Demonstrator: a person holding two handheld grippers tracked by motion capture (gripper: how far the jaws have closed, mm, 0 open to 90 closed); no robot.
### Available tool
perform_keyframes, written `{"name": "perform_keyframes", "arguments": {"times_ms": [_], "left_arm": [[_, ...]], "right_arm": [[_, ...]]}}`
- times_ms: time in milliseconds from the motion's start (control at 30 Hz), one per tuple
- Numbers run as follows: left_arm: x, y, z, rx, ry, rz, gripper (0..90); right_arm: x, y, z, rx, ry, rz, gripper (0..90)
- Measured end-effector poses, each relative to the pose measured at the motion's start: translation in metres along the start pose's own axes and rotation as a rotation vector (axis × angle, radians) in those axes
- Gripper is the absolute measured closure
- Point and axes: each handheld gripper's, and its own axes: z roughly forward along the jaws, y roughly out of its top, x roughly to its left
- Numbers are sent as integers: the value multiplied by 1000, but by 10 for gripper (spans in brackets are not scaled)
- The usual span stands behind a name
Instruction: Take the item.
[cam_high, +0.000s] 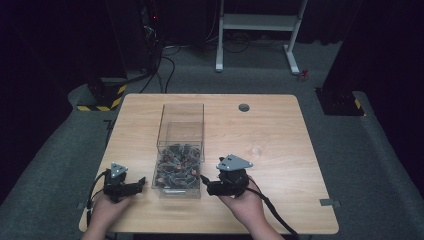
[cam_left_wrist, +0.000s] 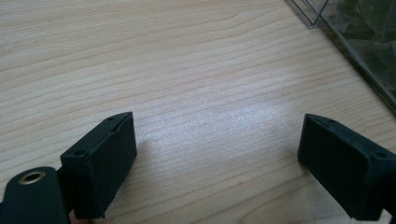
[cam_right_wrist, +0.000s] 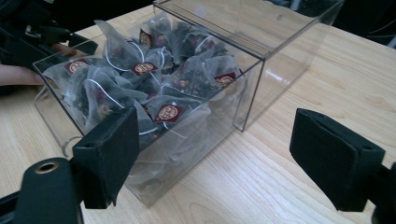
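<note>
A light wooden tabletop with rounded corners carries a round grey cable grommet near its far edge. It stands on grey carpeted floor, where a white metal desk frame, black cables and yellow-and-black striped bases lie beyond it.

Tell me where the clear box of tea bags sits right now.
In the high view the clear box stands on the table left of centre, its filled near end between the left gripper and the right gripper.
</note>
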Motion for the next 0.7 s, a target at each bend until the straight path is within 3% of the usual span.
{"name": "perform_keyframes", "arguments": {"times_ms": [700], "left_arm": [[0,0,0,0,0,0,118]], "right_arm": [[25,12,18,15,70,-47,245]]}}
